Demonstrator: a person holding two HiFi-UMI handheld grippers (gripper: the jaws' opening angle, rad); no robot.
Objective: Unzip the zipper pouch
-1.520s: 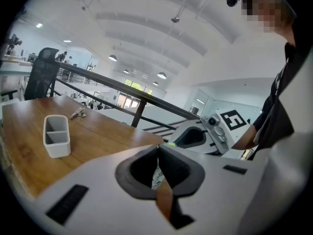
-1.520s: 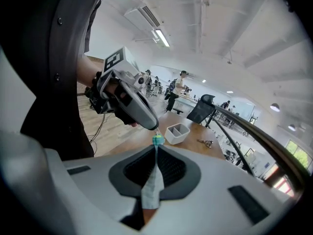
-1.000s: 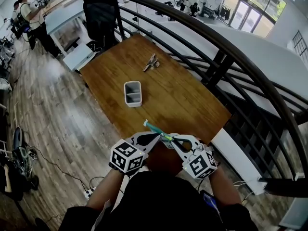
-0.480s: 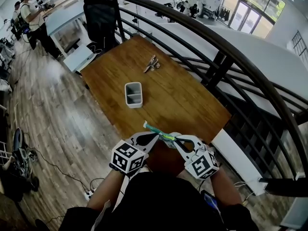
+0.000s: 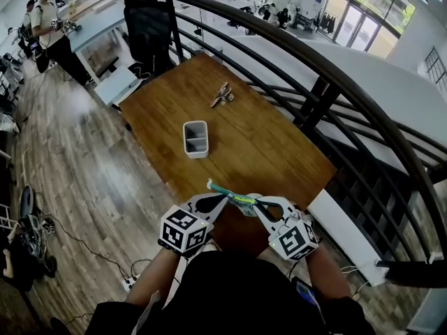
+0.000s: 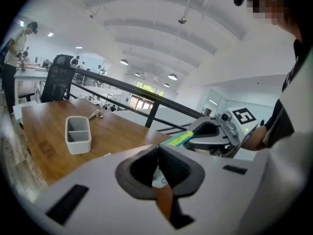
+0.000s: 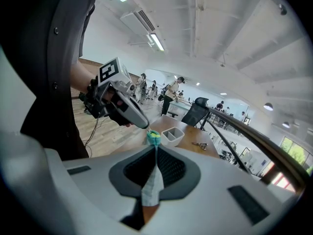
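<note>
Right at my own jaws, my right gripper (image 7: pixel 156 155) is pinched tight on the pale fabric of the pouch (image 7: pixel 152 182), whose teal end pokes out beyond. My left gripper (image 6: pixel 157 151) is clamped just as hard on the pouch's other side; whether it has the zipper pull I cannot tell. Together they hold the pouch in the air over the near edge of the counter (image 5: pixel 265 138), well apart from the grey tray (image 5: pixel 195 138). Unzipping looks barely begun to me. Next, I'd draw the grippers apart along the zipper line.

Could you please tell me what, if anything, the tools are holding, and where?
The zipper pouch: the right tool pinches its white fabric at one end, the left tool is shut on the other end.
</note>
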